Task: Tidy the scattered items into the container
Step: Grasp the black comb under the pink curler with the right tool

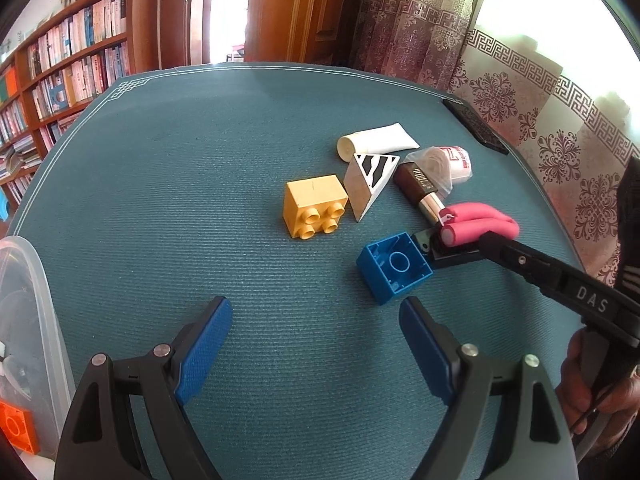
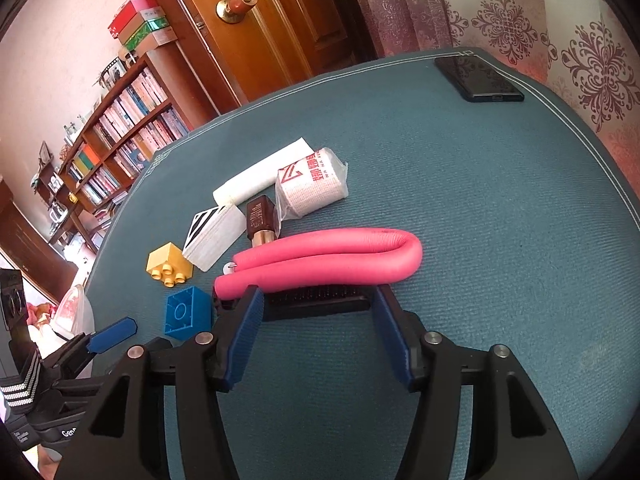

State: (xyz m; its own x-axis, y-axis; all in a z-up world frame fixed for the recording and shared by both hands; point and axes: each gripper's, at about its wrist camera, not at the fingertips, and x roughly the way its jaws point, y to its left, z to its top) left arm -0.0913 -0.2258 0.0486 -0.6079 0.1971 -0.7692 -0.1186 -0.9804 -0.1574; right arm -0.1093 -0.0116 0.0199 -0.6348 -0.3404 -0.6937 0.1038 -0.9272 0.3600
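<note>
container [image 1: 24,320] cut off at left; both grippers wide, right gripper [image 2: 318,320] straddling half-hidden black brush [image 2: 316,300].

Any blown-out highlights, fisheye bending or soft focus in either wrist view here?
Left wrist view: doorway and window clip to white, the table edge bows, the yellow brick is sharp. Right wrist view: even light, bookshelf leans strongly, pink foam roller crisp.

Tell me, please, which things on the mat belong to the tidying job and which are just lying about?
For tidying: yellow brick, blue brick, striped wedge, white tube, bandage roll, brown bottle, pink foam roller, black comb, into the clear container.

Lying about: phone, bookshelf.
</note>
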